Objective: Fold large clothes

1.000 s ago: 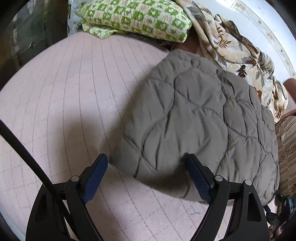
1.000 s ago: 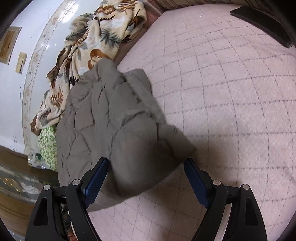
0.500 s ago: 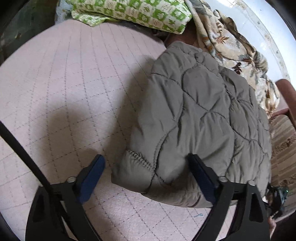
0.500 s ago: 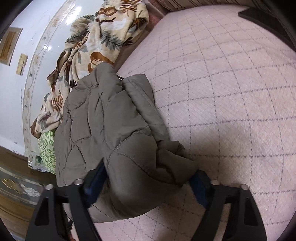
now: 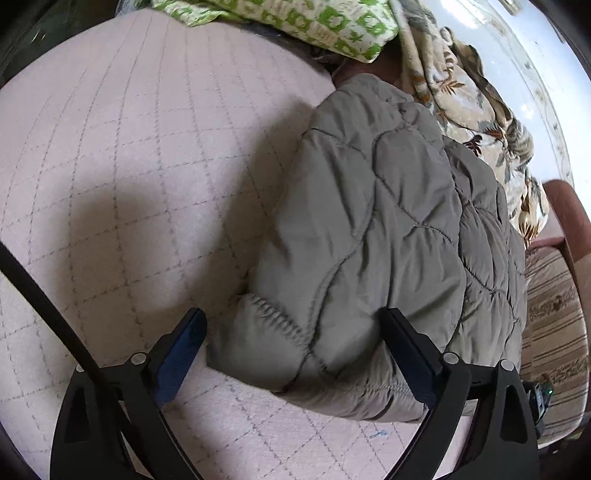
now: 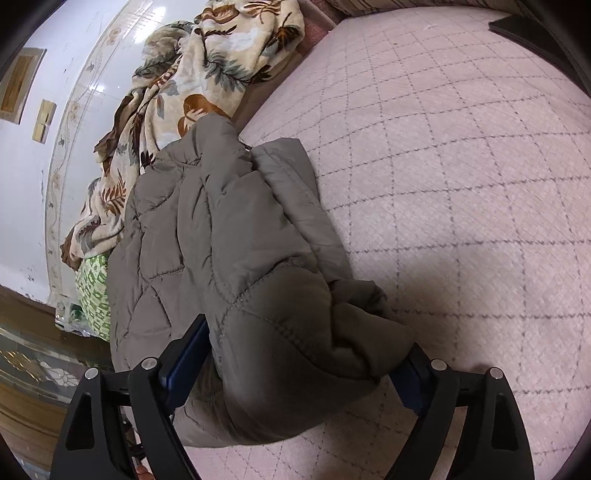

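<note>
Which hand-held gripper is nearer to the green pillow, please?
Left hand-held gripper: pillow ahead, past the jacket. Right hand-held gripper: pillow off sideways, across the jacket.

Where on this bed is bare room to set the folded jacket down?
Bare pink bedcover lies wide on the side of the grey quilted jacket away from the wall. In the right wrist view more bedcover runs toward a dark flat thing. Crowded: the floral blanket and green pillow.
</note>
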### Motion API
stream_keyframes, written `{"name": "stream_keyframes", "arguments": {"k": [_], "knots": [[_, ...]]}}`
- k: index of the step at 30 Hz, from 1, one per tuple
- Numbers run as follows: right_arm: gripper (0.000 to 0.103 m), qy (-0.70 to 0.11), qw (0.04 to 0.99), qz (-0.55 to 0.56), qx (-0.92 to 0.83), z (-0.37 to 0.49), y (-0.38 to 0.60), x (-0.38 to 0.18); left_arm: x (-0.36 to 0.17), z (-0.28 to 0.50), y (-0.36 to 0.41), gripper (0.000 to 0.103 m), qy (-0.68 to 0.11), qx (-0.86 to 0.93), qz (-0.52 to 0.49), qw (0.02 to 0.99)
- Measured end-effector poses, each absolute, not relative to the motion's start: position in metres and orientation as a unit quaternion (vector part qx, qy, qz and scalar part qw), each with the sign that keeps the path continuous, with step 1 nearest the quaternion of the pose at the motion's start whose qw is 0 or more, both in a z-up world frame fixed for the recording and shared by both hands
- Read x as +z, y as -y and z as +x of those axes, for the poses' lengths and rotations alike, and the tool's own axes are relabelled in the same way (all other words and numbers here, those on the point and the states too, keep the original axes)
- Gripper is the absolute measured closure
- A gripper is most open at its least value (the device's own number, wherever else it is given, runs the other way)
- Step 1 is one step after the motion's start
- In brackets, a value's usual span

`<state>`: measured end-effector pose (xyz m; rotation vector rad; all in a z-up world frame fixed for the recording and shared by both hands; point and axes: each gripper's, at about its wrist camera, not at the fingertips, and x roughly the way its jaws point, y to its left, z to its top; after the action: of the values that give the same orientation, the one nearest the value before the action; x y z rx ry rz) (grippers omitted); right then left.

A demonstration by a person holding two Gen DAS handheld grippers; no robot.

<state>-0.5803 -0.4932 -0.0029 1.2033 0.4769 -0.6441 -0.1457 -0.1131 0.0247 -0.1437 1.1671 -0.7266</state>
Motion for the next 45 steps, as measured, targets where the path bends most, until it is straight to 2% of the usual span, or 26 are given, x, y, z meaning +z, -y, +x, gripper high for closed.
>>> {"name": "stream_keyframes", "arguments": {"k": [1, 3, 5, 8, 18, 24, 45], "knots": [[0.019, -0.22, 0.753, 0.544, -0.298, -0.579, 0.493, -0.002, 0.027, -0.148, 0.117, 0.022, -0.533, -0.344, -0.058, 0.771], [0.034, -0.225, 0.761, 0.527, -0.303, -0.577, 0.492, 0.003, 0.036, -0.156, 0.123, 0.032, -0.51, -0.348, -0.028, 0.786], [0.043, -0.235, 0.777, 0.495, -0.311, -0.572, 0.487, 0.013, 0.045, -0.162, 0.126, 0.05, -0.489, -0.354, -0.006, 0.797], [0.052, -0.276, 0.804, 0.404, -0.337, -0.555, 0.474, 0.033, 0.051, -0.162, 0.128, 0.059, -0.479, -0.354, 0.007, 0.804], [0.059, -0.329, 0.825, 0.264, -0.376, -0.531, 0.456, 0.051, 0.06, -0.184, 0.15, 0.064, -0.417, -0.318, 0.113, 0.844], [0.059, -0.347, 0.828, 0.183, -0.4, -0.52, 0.44, 0.056, 0.063, -0.202, 0.164, 0.065, -0.362, -0.289, 0.184, 0.867], [0.06, -0.351, 0.827, 0.107, -0.425, -0.509, 0.425, 0.062, 0.066, -0.221, 0.167, 0.065, -0.311, -0.263, 0.225, 0.885]]}}
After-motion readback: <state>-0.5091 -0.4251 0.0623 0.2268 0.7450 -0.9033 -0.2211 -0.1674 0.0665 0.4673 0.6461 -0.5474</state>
